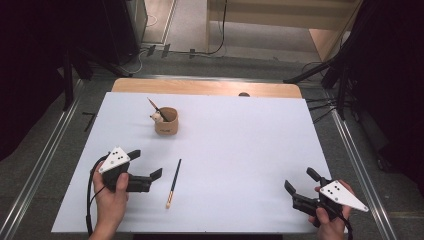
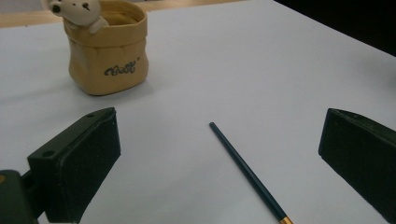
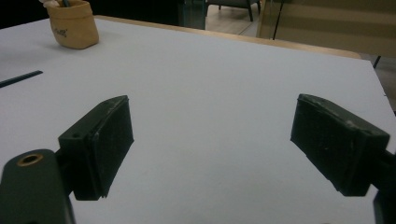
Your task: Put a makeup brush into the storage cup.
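On table | left gripper (image 1: 148, 164) fingers wide apart beside pencil (image 1: 174, 183) | right gripper (image 1: 301, 181) fingers wide, empty

In the left gripper view the pencil (image 2: 247, 172) runs off the bottom edge, its tip unseen, and the bear (image 2: 77, 11) in the cup (image 2: 107, 56) is cut at the top. In the right gripper view the cup (image 3: 74, 23) is cropped at the top, its lettering too small to read.

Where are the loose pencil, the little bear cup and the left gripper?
pencil (image 1: 174, 182), high view, mid-shaft.
bear cup (image 2: 109, 56), left gripper view, front wall.
left gripper (image 1: 146, 164), high view, between its fingertips.
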A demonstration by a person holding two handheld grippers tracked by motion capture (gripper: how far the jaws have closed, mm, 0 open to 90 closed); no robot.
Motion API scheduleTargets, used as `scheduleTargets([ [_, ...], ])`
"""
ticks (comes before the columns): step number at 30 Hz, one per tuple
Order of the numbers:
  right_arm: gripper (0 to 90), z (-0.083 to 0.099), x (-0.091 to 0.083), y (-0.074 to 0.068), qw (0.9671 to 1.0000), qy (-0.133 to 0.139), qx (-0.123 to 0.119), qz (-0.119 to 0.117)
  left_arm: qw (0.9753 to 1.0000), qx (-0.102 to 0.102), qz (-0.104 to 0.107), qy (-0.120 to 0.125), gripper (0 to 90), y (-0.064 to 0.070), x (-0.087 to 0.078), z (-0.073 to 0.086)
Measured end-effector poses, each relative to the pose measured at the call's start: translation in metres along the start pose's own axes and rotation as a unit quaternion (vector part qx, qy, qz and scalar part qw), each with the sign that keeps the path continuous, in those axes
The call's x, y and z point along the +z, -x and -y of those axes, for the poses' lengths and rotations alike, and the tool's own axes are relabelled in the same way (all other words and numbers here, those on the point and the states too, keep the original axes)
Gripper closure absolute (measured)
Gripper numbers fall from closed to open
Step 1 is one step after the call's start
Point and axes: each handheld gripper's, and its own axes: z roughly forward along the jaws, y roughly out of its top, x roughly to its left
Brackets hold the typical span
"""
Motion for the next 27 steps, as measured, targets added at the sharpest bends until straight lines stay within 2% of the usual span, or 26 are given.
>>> scheduleTargets([
  [2, 13.9, 0.000, 0.000, 0.000, 1.0000, 0.000, -0.001, -0.001, 0.9999, 0.004, 0.000, -0.014, 0.0, 0.003, 0.005, -0.001],
  [4, 13.9, 0.000, 0.001, 0.000, 1.0000, -0.002, -0.001, -0.001, 0.9993, 0.011, -0.014, -0.034, 0.0, 0.006, 0.009, -0.001],
  [9, 13.9, 0.001, 0.002, 0.000, 1.0000, -0.003, -0.001, -0.001, 0.9982, 0.015, 0.002, -0.057, 0.0, 0.012, 0.014, -0.004],
  [12, 13.9, 0.001, 0.002, -0.001, 1.0000, -0.004, -0.001, -0.001, 0.9968, 0.013, 0.012, -0.077, 0.0, 0.014, 0.018, -0.006],
  [14, 13.9, 0.001, 0.002, -0.002, 1.0000, -0.005, -0.001, -0.002, 0.9955, 0.018, 0.006, -0.093, 0.0, 0.017, 0.021, -0.007],
  [16, 14.0, 0.001, 0.002, -0.001, 1.0000, -0.005, -0.002, -0.001, 0.9934, 0.019, -0.001, -0.113, 0.0, 0.020, 0.025, -0.007],
  [19, 13.9, 0.001, 0.003, 0.000, 1.0000, -0.005, -0.003, -0.001, 0.9886, 0.027, -0.009, -0.148, 1.5, 0.026, 0.030, -0.007],
  [21, 14.0, 0.001, 0.003, 0.000, 1.0000, -0.006, -0.002, 0.000, 0.9865, 0.027, -0.034, -0.158, 12.3, 0.032, 0.033, -0.007],
  [22, 14.0, 0.001, 0.003, 0.000, 1.0000, -0.006, -0.002, 0.000, 0.9847, 0.027, -0.038, -0.168, 16.6, 0.033, 0.034, -0.006],
  [24, 14.0, 0.001, 0.003, 0.000, 1.0000, -0.006, -0.002, 0.000, 0.9822, 0.021, -0.030, -0.184, 17.3, 0.035, 0.037, -0.005],
  [27, 14.0, 0.001, 0.002, -0.001, 1.0000, -0.006, -0.004, -0.001, 0.9800, 0.019, -0.017, -0.197, 24.3, 0.038, 0.038, -0.004],
])
